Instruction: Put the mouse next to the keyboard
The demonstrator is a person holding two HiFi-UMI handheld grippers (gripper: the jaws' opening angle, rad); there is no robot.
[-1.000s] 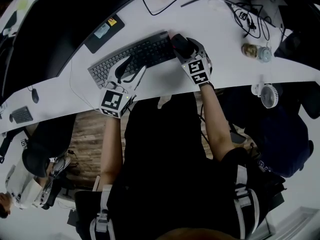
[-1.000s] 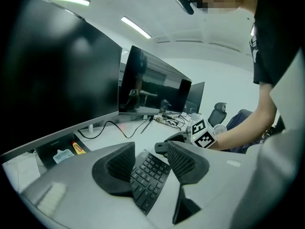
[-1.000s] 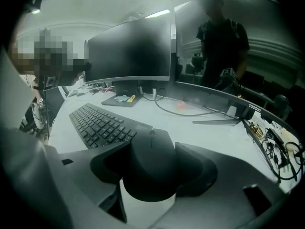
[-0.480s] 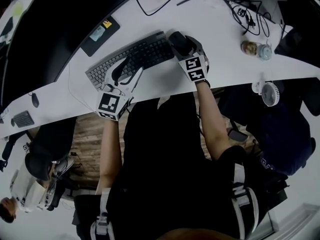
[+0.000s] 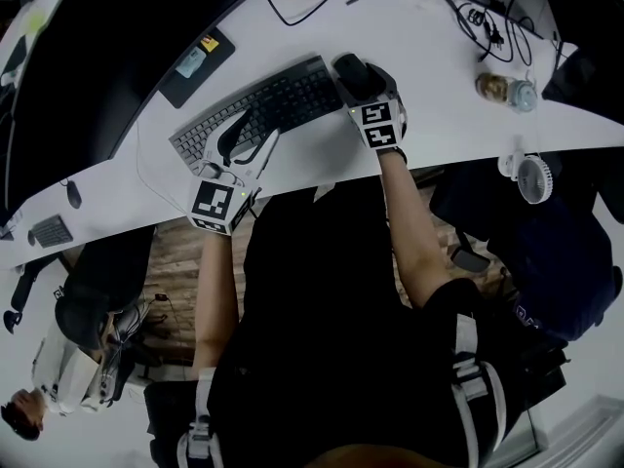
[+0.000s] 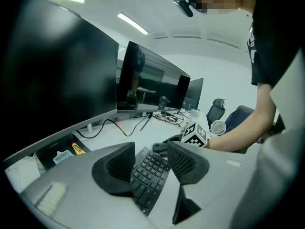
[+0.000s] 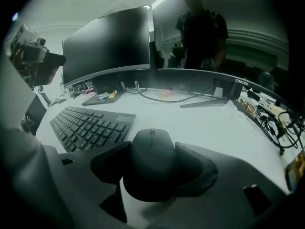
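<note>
A black mouse (image 7: 151, 161) sits between the pads of my right gripper (image 7: 152, 168), which is shut on its sides. In the head view the mouse (image 5: 351, 72) and right gripper (image 5: 359, 80) are just off the right end of the black keyboard (image 5: 258, 105), low over the white desk (image 5: 439, 105). Whether the mouse rests on the desk I cannot tell. My left gripper (image 5: 246, 130) hovers open over the keyboard's near edge. Between its jaws show only the keyboard (image 6: 150, 175) and, farther off, the mouse (image 6: 163, 148).
Dark monitors (image 7: 107, 44) stand along the desk's far edge, with a cable (image 7: 157, 98) trailing in front. A dark pad (image 5: 190, 61) holding small items lies beyond the keyboard. Tangled wires (image 5: 483, 22) and a jar (image 5: 502, 91) are at the right; a small fan (image 5: 531, 178) hangs at the desk's edge.
My right gripper has sunk a little toward the desk with the mouse, rolling slightly, beside the keyboard's right end. The left gripper has stayed put.
</note>
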